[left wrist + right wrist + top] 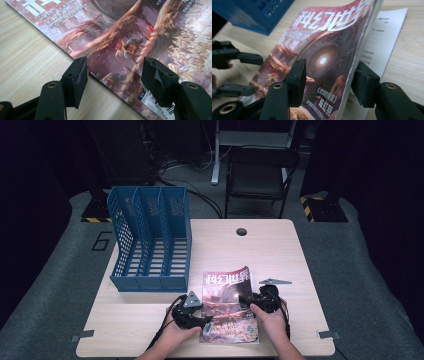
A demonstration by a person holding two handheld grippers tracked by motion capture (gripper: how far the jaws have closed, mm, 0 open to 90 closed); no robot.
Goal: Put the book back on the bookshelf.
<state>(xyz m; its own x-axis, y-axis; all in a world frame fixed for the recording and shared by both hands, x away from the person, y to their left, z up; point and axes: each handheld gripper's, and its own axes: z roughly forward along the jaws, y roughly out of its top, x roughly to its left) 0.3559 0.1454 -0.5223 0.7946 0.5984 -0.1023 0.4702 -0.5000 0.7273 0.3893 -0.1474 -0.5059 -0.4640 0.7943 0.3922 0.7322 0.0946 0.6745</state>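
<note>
A magazine (227, 305) with a reddish science-fiction cover lies near the table's front edge. My left gripper (206, 321) is at its left edge, open. In the left gripper view one jaw hangs over bare wood and the other over the cover (120, 32), with the magazine's edge running between them. My right gripper (245, 301) is at the right edge, where the cover and top pages (324, 50) are lifted off a white inner page (384, 32). Its jaws straddle that raised edge with a gap on the cover side, so it is open.
A blue three-slot file rack (150, 240) stands at the table's back left, just beyond the magazine. The wooden table (280, 250) has a cable hole (241, 231) near its far edge. A dark chair (260, 175) stands behind the table.
</note>
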